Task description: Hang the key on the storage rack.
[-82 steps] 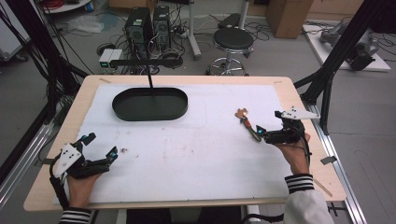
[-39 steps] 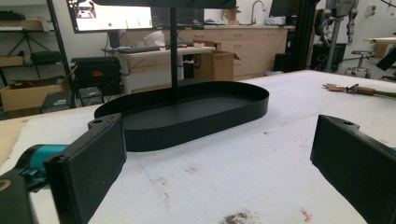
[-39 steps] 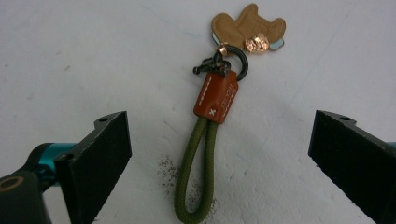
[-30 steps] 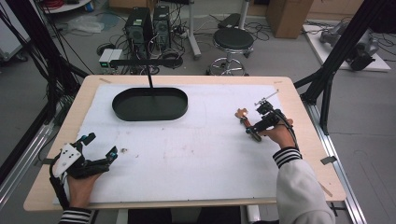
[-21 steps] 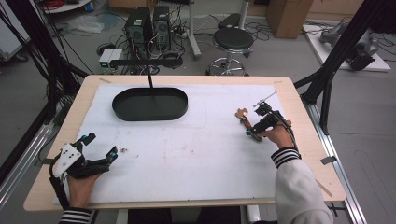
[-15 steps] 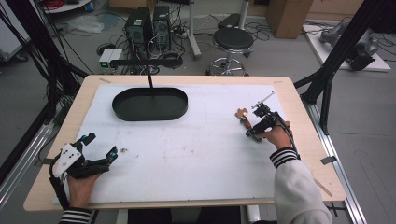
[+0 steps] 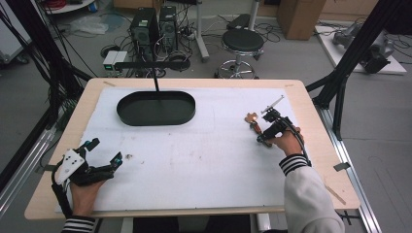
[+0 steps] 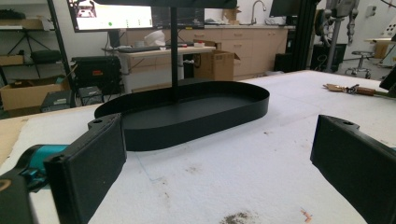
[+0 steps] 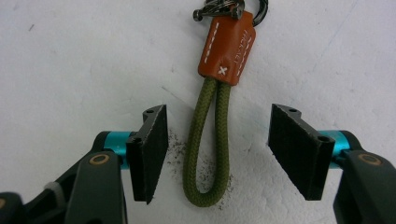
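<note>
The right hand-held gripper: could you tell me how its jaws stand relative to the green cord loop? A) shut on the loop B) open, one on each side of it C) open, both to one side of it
B: the right hand-held gripper has its jaws open, one on each side of the green cord loop, neither touching it.

Left tool [image 7: 104, 151] rests low, jaws wide apart — right tool [image 9: 219, 154] points down, jaws spread.

I see a keychain [image 9: 212, 121] of matt olive woven cord, stitched tan leather and dark glossy metal rings, on the bench's [image 7: 204, 160] rough white foam cover, beside a matt black tray [image 7: 155, 108].
</note>
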`<state>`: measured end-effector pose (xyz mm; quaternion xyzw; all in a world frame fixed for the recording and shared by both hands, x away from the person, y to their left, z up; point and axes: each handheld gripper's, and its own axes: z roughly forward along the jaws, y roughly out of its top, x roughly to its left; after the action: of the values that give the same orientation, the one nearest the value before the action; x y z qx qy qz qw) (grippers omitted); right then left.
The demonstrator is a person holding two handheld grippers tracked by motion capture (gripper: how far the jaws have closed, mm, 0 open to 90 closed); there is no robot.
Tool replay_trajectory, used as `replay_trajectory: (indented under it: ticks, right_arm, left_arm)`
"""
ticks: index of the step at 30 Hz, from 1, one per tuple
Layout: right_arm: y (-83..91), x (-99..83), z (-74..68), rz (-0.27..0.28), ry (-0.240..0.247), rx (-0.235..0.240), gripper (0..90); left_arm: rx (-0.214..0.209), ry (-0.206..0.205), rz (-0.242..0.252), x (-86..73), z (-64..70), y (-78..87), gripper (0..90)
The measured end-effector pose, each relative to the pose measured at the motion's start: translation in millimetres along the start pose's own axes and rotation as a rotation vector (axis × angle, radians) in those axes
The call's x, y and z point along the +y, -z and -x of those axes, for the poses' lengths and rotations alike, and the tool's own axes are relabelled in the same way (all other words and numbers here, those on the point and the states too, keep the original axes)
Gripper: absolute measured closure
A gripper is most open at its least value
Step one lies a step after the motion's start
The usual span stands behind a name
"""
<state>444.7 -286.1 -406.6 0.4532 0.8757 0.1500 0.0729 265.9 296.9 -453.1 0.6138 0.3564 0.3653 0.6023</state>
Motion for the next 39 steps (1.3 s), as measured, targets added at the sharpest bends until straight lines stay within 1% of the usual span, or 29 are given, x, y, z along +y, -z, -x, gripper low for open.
replay_trajectory:
  ticks: [3, 8, 12, 15, 16, 17, 18, 21, 24, 25, 26, 27, 28, 29, 33, 34, 36, 39]
  right_arm:
    - [-0.7, 0.5, -0.3, -0.007, -0.004, 0.004, 41.3]
    - [-1.5, 1.5, -1.0, -0.022, -0.001, 0.016, 50.3]
    - [-1.6, 1.9, -0.9, -0.022, 0.000, 0.024, 56.5]
    - [-1.4, 1.7, -0.6, -0.021, 0.001, 0.026, 58.6]
    - [-1.1, 1.3, 0.1, -0.022, 0.001, 0.033, 61.8]
    - [-0.9, 1.3, 0.3, -0.027, 0.001, 0.034, 62.9]
    - [-1.1, 1.3, 0.6, -0.029, 0.007, 0.034, 63.9]
    - [-2.0, 1.4, -0.2, -0.033, -0.002, 0.038, 65.4]
    - [-2.3, 1.9, 0.2, -0.039, 0.004, 0.036, 67.3]
    - [-2.7, 2.1, -0.4, -0.041, 0.000, 0.038, 68.9]
    - [-2.8, 2.2, 0.1, -0.040, 0.003, 0.029, 70.1]
    - [-2.9, 2.1, 0.5, -0.039, -0.004, 0.032, 71.4]
    - [-3.1, 1.9, 1.1, -0.036, 0.000, 0.033, 73.6]
    - [-2.8, 1.7, 0.8, -0.040, -0.010, 0.029, 76.0]
    - [-2.4, 1.2, 1.4, -0.042, -0.035, 0.026, 78.3]
    - [-2.4, 1.2, 1.4, -0.042, -0.035, 0.026, 78.3]
    - [-2.2, 1.4, 0.6, -0.044, -0.014, 0.015, 78.7]
    - [-2.2, 1.2, 0.8, -0.042, -0.012, 0.016, 78.8]
  left_arm:
    - [0.000, 0.000, -0.001, 0.1, 0.0, 0.1, 4.0]
    - [0.000, 0.000, 0.000, 0.0, 0.0, 0.0, 4.0]
    - [0.000, 0.001, -0.001, 0.0, 0.0, 0.0, 4.0]
    - [-0.001, 0.003, 0.000, 0.1, 0.0, 0.0, 4.0]
    - [0.000, 0.001, -0.001, 0.0, -0.1, 0.0, 4.0]
    - [0.000, 0.000, -0.001, 0.0, 0.0, 0.1, 4.0]
    - [0.001, 0.000, 0.000, 0.0, 0.0, 0.0, 4.0]
    - [0.000, 0.000, -0.001, 0.0, 0.0, 0.1, 4.0]
    - [0.000, 0.000, -0.001, 0.0, 0.0, 0.1, 4.0]
    - [0.000, 0.000, 0.000, 0.0, 0.0, 0.0, 4.0]
    - [0.001, 0.002, 0.001, 0.0, 0.0, 0.0, 4.0]
    - [0.000, 0.001, 0.000, 0.0, -0.1, 0.0, 4.0]
    - [0.000, 0.001, 0.000, 0.0, -0.1, 0.0, 4.0]
    - [-0.001, 0.003, 0.001, 0.0, 0.0, 0.0, 4.0]
    - [0.001, 0.002, 0.001, 0.0, 0.0, 0.0, 4.0]
    - [0.001, 0.002, 0.001, 0.0, 0.0, 0.0, 4.0]
    - [0.001, 0.002, 0.001, 0.0, 0.0, 0.0, 4.0]
    - [0.001, 0.002, 0.001, 0.0, 0.0, 0.0, 4.0]
